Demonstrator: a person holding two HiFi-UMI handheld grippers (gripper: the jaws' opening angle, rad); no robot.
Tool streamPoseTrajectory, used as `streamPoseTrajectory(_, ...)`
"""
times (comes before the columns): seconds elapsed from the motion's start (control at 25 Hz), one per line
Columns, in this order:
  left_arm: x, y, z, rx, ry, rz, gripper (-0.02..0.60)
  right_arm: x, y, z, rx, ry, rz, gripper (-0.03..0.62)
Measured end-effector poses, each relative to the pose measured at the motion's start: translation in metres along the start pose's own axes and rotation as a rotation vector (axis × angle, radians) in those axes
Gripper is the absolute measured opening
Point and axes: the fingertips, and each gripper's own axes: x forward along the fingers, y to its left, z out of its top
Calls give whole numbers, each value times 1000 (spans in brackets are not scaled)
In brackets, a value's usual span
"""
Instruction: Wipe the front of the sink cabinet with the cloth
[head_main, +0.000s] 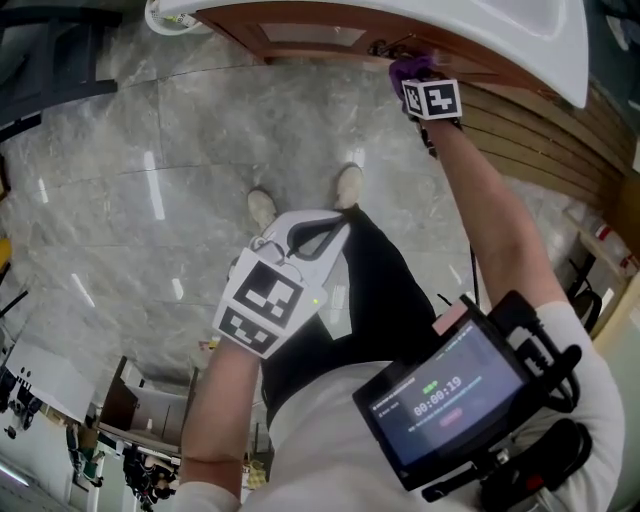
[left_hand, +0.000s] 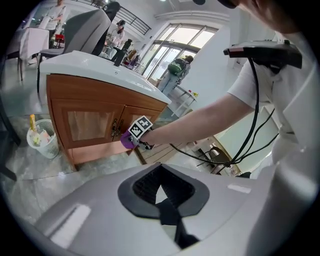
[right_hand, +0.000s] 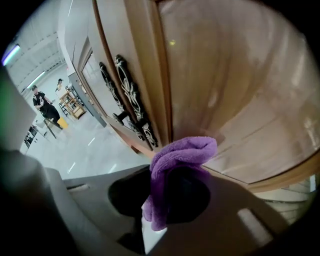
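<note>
- Right gripper (head_main: 424, 88) sits at the top of the head view, right of centre, arm stretched toward the sink cabinet (head_main: 300, 35).
- Its jaws are clamped on the purple cloth (right_hand: 181, 154). The cloth bunches upward out of the jaws in the lower centre of the right gripper view.
- The cloth's folded end lies against the wooden door front, just right of the dark ornate door handles (right_hand: 128, 97).
- Left gripper view: the cloth shows as a small purple patch at the cabinet doors, centre-left of the frame, under the white basin top (left_hand: 100, 70).
- Left gripper (head_main: 318, 236) is in the middle of the head view, above the grey marble floor (head_main: 150, 150) and well apart from the cabinet. Its jaws are closed together with nothing between them.
- A white waste basket (left_hand: 42, 138) stands on the floor just left of the cabinet.
</note>
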Motion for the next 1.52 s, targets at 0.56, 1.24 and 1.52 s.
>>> streamPoseTrajectory(0.56,-55,30,-35,-52,-56,40,5,25,69,29,183,-29,34,72)
streamPoseTrajectory(1.24,-111,66,-77,-128,-120,89,5,63,171,76,77,-22,94,72)
streamPoseTrajectory(1.52,-135,84,-98,-168,-148,123,5,83,221,102,5,-18,130,72)
